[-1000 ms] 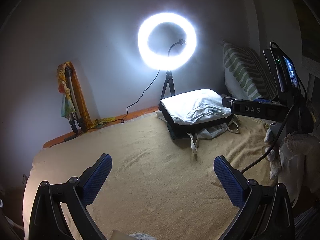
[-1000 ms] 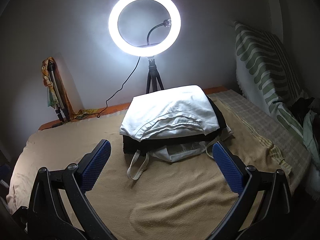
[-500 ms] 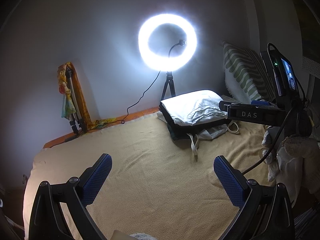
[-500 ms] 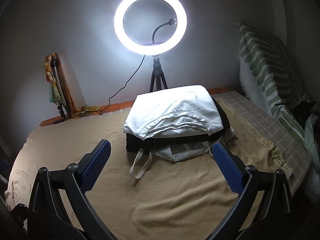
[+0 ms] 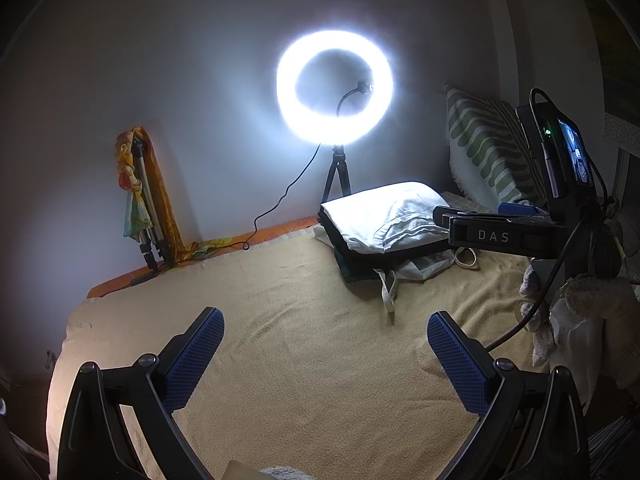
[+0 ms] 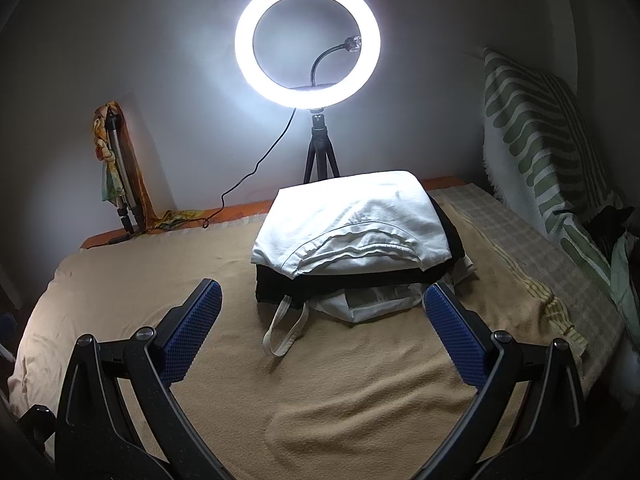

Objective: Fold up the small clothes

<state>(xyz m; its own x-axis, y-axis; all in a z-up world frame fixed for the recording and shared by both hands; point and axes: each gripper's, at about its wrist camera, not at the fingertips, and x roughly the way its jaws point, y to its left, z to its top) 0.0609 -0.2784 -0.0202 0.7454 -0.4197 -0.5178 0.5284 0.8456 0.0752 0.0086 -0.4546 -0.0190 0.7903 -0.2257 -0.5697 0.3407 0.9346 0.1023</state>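
Clothes (image 6: pixel 352 236) sit folded in a stack at the far side of the tan blanket (image 6: pixel 320 400), white piece on top, dark beneath. Both the right gripper (image 6: pixel 322 320) and left gripper (image 5: pixel 324 354) hover spread and empty, so folding looks largely done.

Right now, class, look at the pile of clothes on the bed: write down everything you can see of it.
The pile of clothes is a neat stack lying on the tan blanket in front of the ring light's tripod. On top is a folded white garment with a curved stitched seam; under it a folded black one; at the bottom a pale cloth piece with a looped strap trailing onto the blanket. All look like soft fabric. Both grippers are open and touch none of it.
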